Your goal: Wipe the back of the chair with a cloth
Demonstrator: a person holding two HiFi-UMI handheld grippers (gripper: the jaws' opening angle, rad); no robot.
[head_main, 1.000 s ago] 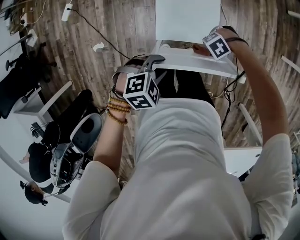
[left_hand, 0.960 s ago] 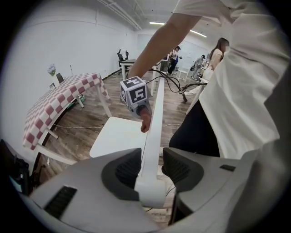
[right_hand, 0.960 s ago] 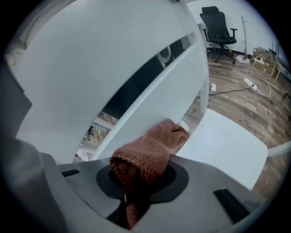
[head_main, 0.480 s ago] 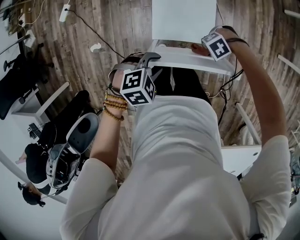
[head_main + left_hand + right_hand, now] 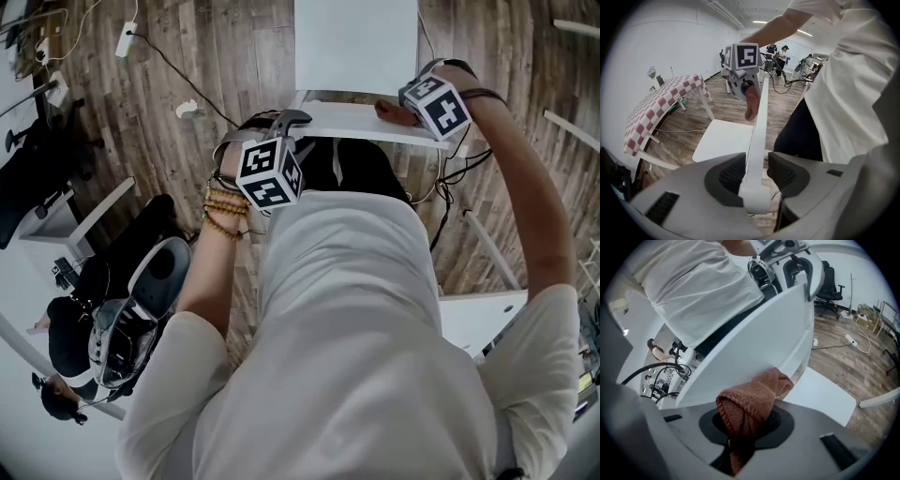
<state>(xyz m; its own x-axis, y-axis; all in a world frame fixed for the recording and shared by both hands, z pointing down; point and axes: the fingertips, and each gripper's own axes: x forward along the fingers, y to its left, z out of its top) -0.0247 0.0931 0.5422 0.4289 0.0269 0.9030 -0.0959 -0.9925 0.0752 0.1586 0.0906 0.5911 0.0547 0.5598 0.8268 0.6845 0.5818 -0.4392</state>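
Nearest, the left gripper (image 5: 753,174) has its jaws closed to a narrow gap on the end of the white plastic chair back (image 5: 759,117), likely to steady it. At 1 o'clock in the head view, the right gripper (image 5: 749,425) pinches a bunched rust-brown knitted cloth (image 5: 757,397), whose wad presses on the back's seat-side face, ready for wiping. Beyond, at 12 o'clock, the white square seat (image 5: 356,42) stands on the wood-plank floor (image 5: 234,56).

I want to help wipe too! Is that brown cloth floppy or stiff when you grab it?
Probably floppy: the cloth bunches into soft folds in the right tool. Likely light, since one pinch holds it up. Its knitted texture should grip, not slip, against the chair back.
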